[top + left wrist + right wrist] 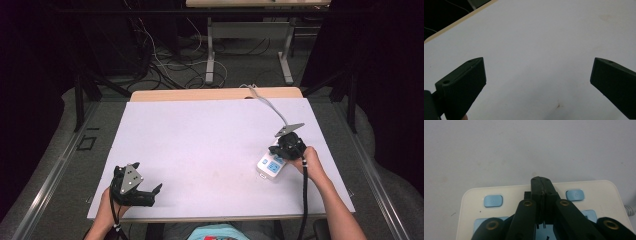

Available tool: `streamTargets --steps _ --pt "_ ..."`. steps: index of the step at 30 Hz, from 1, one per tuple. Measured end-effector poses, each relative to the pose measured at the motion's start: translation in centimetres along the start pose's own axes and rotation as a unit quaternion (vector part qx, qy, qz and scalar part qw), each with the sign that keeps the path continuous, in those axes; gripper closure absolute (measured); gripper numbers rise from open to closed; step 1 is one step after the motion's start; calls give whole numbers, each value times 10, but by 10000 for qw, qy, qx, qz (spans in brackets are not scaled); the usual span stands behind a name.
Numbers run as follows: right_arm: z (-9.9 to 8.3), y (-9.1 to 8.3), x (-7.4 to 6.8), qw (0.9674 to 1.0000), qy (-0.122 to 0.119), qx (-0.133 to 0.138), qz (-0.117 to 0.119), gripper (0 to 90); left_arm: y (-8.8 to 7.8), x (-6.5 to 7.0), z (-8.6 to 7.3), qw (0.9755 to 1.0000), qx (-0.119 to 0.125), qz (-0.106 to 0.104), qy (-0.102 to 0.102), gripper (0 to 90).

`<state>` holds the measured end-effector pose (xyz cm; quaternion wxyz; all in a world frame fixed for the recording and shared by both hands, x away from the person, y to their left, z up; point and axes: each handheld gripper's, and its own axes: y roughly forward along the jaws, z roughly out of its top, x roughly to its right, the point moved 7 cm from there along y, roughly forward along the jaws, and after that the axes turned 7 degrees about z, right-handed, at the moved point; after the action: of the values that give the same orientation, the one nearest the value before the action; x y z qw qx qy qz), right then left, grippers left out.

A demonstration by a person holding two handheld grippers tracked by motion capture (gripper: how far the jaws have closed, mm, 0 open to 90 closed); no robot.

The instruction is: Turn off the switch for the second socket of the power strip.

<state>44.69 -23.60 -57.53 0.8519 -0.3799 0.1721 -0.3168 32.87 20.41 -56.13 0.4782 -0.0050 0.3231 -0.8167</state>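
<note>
White power strip (pixel 270 166) lies flat, table's right.

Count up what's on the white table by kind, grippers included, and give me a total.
Handheld grippers: 2, the left gripper with jaws wide apart and the right gripper with jaws closed over the power strip.
White power strips: 1, the power strip with its white cord running to the far edge.
Total: 3

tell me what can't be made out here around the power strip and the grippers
- Power strip, right gripper view: its middle sockets are hidden under the shut right gripper, so whether the tips touch it is unclear.
- Power strip, high view: button markings too small.
- Left gripper, left gripper view: jaws open, cut off by the bottom edge.
</note>
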Motion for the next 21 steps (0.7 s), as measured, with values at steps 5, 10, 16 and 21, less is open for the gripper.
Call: streamTargets --steps 5,10,16,21 --pt "0 1 0 10000 32 42 -3 900 0 0 0 10000 34 7 -37 0" --pt "0 1 -2 10000 -6 -43 -60 900 0 0 0 10000 12 -7 -26 0" --pt "0 1 1 9995 -76 -128 -294 900 0 1 0 10000 35 -9 -54 0" --pt "-1 0 3 9999 109 -8 -109 900 0 0 0 10000 -5 -1 20 0"
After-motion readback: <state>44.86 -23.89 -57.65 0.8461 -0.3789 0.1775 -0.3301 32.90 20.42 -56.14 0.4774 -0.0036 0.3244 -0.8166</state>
